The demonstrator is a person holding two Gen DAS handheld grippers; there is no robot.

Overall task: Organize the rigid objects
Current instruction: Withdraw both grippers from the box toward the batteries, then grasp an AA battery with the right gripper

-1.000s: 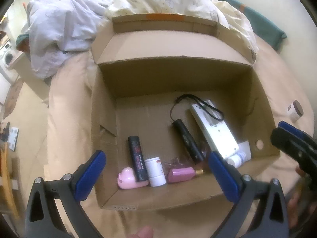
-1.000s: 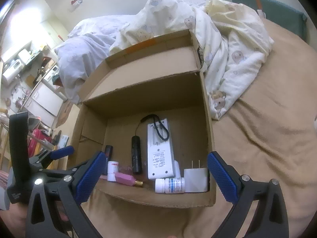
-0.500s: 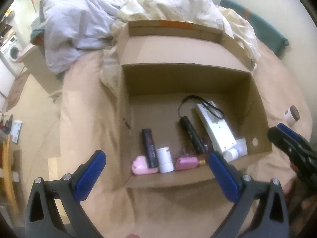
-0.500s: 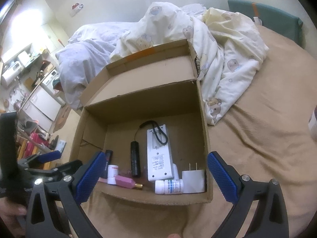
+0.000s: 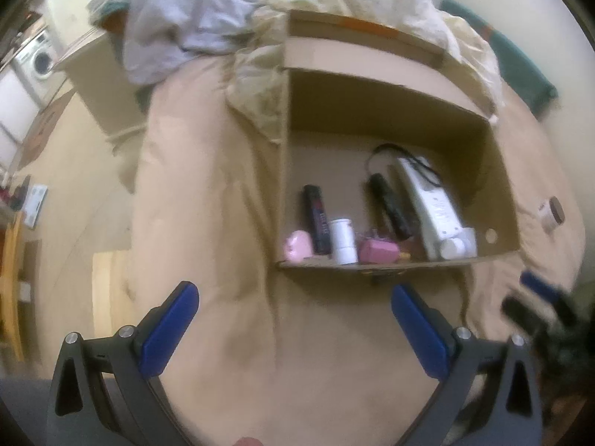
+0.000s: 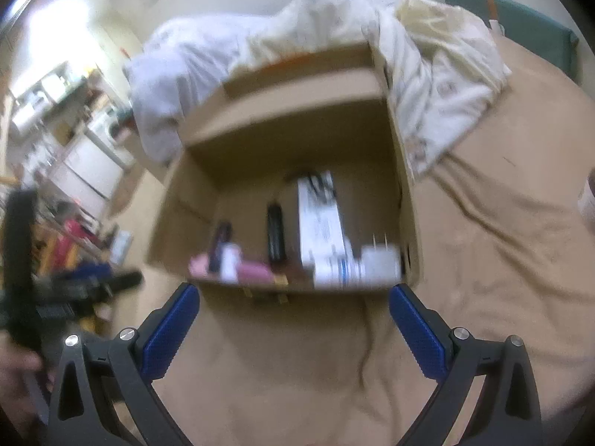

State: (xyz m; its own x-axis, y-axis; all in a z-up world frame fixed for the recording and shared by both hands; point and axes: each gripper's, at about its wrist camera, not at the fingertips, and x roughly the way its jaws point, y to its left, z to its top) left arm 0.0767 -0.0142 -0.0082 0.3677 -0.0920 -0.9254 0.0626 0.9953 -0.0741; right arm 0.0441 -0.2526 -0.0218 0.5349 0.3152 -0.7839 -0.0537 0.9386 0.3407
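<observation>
Both grippers hang over the tan sheet in front of the box, the left gripper and the right gripper each spread wide with nothing between the pads. Along the box's near wall lie a pink case, a black tube, a white bottle, a pink bottle, a flashlight, a power strip, a pill bottle and a plug. One small jar sits on the sheet right of the box, so I judge packing is nearly done; next the right gripper should swing toward that jar and close on it. Beyond the box, bedding is heaped. The right view is smeared, labels are unreadable, and that view cuts the jar off at its edge.
</observation>
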